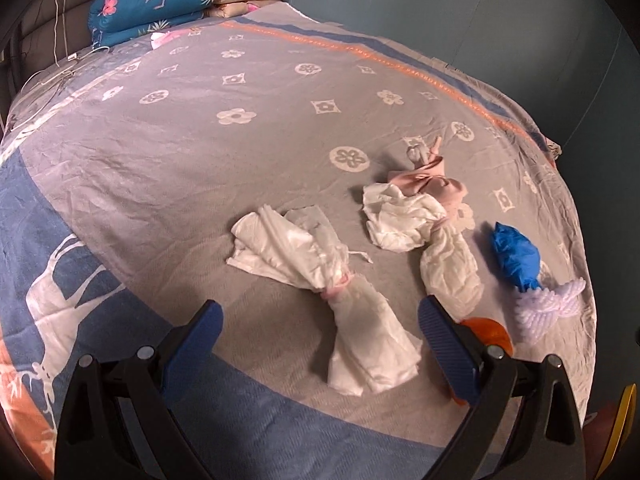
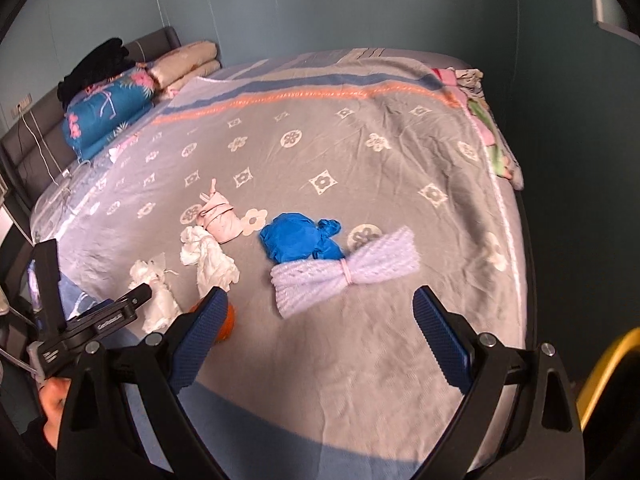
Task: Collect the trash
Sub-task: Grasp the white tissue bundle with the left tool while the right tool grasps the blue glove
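Here the trash lies scattered on the bed's grey patterned bedspread (image 1: 248, 160), all of it ahead of the two grippers. Directly in front of the left gripper (image 1: 320, 340), between its spread fingers and a little beyond their tips, is a white tissue bundle (image 1: 320, 276) cinched at the middle with a pink band. Just beyond the left gripper's right finger lies a second white tissue bundle (image 1: 424, 236), with a pink crumpled wad (image 1: 430, 182) touching its far end. An orange object (image 1: 486, 330) sits partly hidden behind that same right finger; what it is cannot be told. Farther right of the left gripper are a blue crumpled bag (image 1: 516, 256) and, just beside it on the near side, a white foam net (image 1: 548, 300). From the right wrist view, the foam net, tied in the middle like a bow, lies just ahead of the right gripper (image 2: 320, 320), between the lines of its fingers, with the blue bag touching its far edge. The left gripper shows at the right gripper's left, held by a hand (image 2: 52, 404) at the frame's lower left edge. Both grippers stand wide apart and hold nothing, hovering above the bedspread. Far ahead, at the head of the bed, folded quilts (image 1: 160, 0) are stacked against a dark headboard (image 2: 80, 120).
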Demonstrator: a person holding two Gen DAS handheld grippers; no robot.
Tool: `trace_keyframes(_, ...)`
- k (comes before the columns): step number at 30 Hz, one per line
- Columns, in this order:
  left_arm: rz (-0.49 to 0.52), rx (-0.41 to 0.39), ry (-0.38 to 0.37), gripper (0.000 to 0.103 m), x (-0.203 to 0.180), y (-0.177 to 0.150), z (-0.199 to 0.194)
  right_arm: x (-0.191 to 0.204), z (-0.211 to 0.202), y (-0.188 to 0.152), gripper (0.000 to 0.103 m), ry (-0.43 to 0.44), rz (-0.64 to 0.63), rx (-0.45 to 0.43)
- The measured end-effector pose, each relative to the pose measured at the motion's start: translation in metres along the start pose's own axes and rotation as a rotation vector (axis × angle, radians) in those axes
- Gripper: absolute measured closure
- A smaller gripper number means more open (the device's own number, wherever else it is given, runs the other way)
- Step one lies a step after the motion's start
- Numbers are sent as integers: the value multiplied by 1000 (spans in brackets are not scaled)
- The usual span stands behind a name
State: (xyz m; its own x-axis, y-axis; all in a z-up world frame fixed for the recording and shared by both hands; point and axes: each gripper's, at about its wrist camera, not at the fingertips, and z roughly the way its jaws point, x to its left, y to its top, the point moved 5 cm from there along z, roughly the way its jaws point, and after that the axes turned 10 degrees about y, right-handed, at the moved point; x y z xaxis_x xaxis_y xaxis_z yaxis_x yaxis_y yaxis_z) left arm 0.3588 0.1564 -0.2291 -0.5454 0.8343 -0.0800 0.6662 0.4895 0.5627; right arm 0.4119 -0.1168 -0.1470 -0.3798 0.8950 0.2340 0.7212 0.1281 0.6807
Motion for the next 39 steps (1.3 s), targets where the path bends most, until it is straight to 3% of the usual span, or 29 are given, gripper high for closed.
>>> trace_keyframes(11,-32,58,22,8,3,6,25,7,83,29,13,-57,-68,77)
trace_keyframes(19,36,70,36,9,-9,4,34,14,139,43,13,-111,-134,141)
trace_keyframes(26,95,82,65,15,-17,1,40,13,174,40,17,-98,-119,197)
trace_keyframes(29,110,79,81,20,-18,0,41,12,188,36,27,-102,-120,226)
trace_keyframes(32,130,74,107,34,-19,1,38,11,197,32,41,-97,-106,243)
trace_keyframes(34,136,76,104,47,-20,2,36,12,199,32,60,-61,-68,251)
trace_keyframes(39,165,81,97,66,-26,-1,34,15,200,32,73,-36,-31,257)
